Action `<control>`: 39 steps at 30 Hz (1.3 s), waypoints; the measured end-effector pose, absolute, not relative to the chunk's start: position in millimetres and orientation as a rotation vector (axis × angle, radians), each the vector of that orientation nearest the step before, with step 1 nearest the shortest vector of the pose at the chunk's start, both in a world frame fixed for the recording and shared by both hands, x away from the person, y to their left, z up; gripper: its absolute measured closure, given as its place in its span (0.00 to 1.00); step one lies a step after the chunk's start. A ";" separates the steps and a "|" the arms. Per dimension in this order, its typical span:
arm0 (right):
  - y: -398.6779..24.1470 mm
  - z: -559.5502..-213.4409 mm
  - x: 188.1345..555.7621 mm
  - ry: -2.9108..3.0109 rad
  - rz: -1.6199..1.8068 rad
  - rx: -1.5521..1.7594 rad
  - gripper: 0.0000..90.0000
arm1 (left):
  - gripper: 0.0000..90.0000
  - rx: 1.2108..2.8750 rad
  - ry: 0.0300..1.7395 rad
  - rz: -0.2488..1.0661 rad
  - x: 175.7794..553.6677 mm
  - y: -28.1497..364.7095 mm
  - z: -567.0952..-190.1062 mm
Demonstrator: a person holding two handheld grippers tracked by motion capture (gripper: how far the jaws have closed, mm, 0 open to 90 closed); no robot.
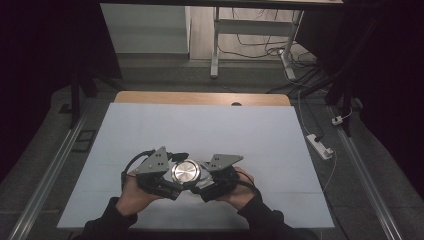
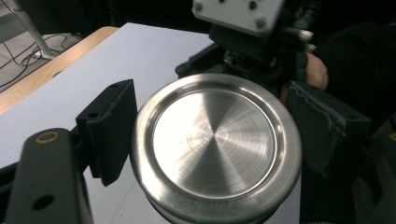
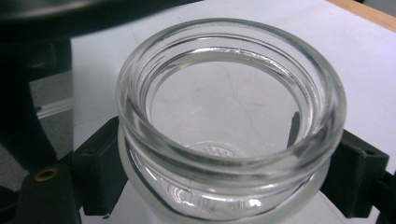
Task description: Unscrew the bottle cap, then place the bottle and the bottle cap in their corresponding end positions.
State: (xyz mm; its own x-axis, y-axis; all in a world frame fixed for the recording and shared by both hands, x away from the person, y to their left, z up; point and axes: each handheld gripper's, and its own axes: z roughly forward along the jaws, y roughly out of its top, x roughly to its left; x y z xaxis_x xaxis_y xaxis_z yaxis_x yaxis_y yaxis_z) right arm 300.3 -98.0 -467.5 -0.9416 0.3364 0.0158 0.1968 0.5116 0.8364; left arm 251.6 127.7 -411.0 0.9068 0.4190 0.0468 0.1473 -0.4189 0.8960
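Showing no readable writing: steel lid (image 2: 215,149), glass jar (image 3: 229,126).

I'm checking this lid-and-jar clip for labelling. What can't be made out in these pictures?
- High view: the glass jar is hidden under the metal lid and both grippers.
- Left gripper view: the lid's lower edge is cut off by the frame's bottom.
- Right gripper view: the jar's base is cut off below; the embossed mark inside is too small to read.
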 end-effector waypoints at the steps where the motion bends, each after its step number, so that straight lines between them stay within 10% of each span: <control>1: -99.6 -467.2 301.7 2.595 1.410 0.476 0.16 | 0.23 2.003 0.406 0.317 251.4 127.5 -411.4; 39: -123.5 -458.4 356.6 2.395 1.428 0.700 0.16 | 0.23 2.095 0.373 0.245 257.7 108.1 -462.0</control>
